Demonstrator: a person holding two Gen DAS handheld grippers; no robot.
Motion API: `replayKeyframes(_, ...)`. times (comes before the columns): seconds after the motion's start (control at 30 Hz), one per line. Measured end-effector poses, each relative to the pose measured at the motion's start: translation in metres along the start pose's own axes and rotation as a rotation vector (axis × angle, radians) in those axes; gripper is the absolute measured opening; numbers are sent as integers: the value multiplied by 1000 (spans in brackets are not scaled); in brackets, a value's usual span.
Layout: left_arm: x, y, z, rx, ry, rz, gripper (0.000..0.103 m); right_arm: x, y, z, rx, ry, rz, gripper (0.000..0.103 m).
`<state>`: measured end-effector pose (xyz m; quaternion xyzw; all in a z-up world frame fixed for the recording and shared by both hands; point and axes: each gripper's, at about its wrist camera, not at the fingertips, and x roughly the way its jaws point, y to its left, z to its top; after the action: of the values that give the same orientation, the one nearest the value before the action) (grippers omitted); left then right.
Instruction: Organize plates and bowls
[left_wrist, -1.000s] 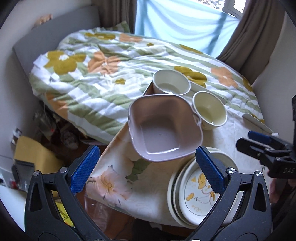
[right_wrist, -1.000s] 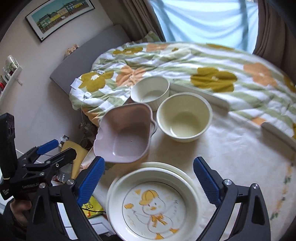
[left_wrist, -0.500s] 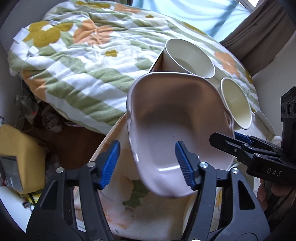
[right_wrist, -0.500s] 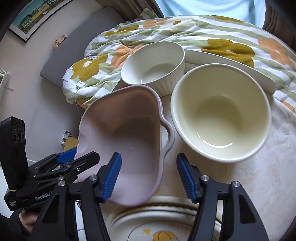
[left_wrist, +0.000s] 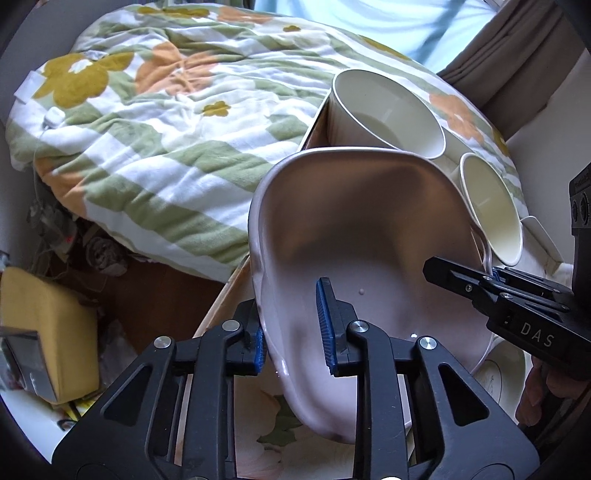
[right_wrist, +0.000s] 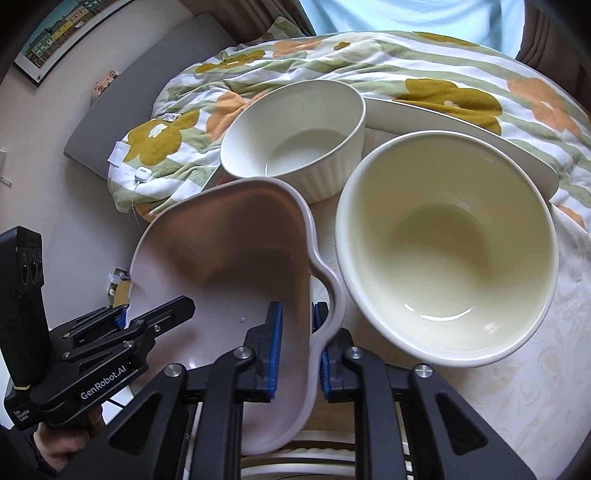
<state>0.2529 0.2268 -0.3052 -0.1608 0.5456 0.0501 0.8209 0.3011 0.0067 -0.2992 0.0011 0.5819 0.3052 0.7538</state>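
This is a lived-in home bedroom: a bed with a flower-patterned duvet, brown curtains at a bright window, a framed picture on the wall, and floor clutter beside the surface.

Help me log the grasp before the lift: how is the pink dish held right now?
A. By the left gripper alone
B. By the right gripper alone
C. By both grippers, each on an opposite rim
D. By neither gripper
C: the left gripper pinches one side wall of the pink dish, and the right gripper clamps the opposite rim beside its handle.
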Motion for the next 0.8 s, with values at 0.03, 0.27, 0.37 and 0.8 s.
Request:
replayKeyframes(0.03, -2, -1, 1, 10, -6, 4, 21, 0, 0, 0, -2, -2, -1, 16)
replayKeyframes(0.27, -21, -7, -2, 66, -51, 25, 21, -17, 8, -5, -21, -44, -6, 16)
replayKeyframes(0.37, -38, -14, -4, 82, -79, 26, 21, -32, 10, -9, -26, -74, 1, 16)
replayKeyframes(0.8, -135, -124, -35, 220, -218, -1, 21, -166, -22, -69, 10, -271, -13, 16)
